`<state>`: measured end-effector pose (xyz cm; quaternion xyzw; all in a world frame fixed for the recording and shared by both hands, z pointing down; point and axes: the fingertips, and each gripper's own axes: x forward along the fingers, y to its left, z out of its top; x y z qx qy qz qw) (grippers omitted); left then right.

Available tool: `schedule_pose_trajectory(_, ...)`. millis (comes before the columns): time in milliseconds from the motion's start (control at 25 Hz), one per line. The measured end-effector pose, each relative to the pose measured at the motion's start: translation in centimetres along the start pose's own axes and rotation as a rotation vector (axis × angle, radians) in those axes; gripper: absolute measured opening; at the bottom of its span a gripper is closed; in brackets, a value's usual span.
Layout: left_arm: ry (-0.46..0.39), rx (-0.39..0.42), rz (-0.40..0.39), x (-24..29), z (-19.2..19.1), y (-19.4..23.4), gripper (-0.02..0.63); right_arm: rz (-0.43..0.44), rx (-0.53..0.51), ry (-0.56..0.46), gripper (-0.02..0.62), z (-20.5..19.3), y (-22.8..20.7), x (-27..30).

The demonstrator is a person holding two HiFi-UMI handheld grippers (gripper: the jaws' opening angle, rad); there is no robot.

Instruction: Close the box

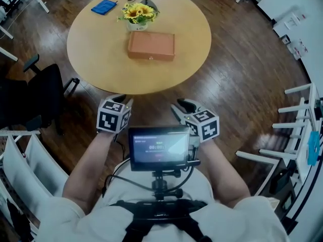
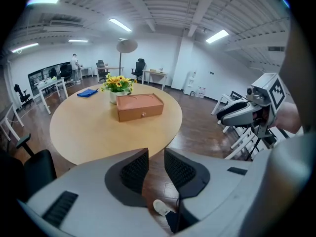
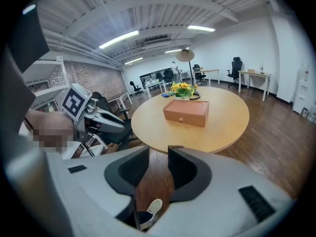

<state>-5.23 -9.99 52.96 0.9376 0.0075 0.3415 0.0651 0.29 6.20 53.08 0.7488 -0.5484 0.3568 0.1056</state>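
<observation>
The left hand-held gripper (image 2: 156, 156) is held close to the person's body, short of the tabletop's (image 1: 96, 59) near edge. Its jaws stand a narrow gap apart with nothing between them; only floor and a shoe (image 2: 161, 207) show through the gap. The box (image 2: 139, 106) lies well ahead of it and a little to its left, out on the round tabletop. The knob (image 2: 143, 114) on the box's front faces this gripper.

From here the lid looks flat and already down, so I judge that little or nothing of the closing is left. If a seam is left open, the careful way is to reach out over the tabletop's edge and come down from above. One gripper then presses the lid near its front edge with jaws nearly together. The other braces the box's side so it does not slide back into the flowers (image 1: 137, 13) just behind it.

The right hand-held gripper (image 3: 158, 154) is likewise drawn back near the body. Its jaws are apart somewhat wider than the left's and also hold nothing. The box sits well ahead of it and slightly to its right, out of reach. Neither gripper touches the box or the tabletop.
</observation>
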Motion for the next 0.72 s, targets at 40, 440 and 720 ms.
schedule_pose_trajectory(40, 0.000, -0.002, 0.005, -0.3, -0.3, -0.5, 0.095, 0.003, -0.004, -0.002, 0.124, -0.4, 0.1, -0.6)
schedule_pose_trajectory(440, 0.021, -0.001, 0.059, -3.3, -2.4, -3.9, 0.095, 0.039, -0.013, -0.017, 0.126, -3.5, 1.0, -4.0)
schedule_pose_trajectory(720, 0.038, 0.005, 0.095, -5.1, -4.9, -6.2, 0.095, 0.062, -0.028, -0.028, 0.126, -5.9, 1.5, -6.1)
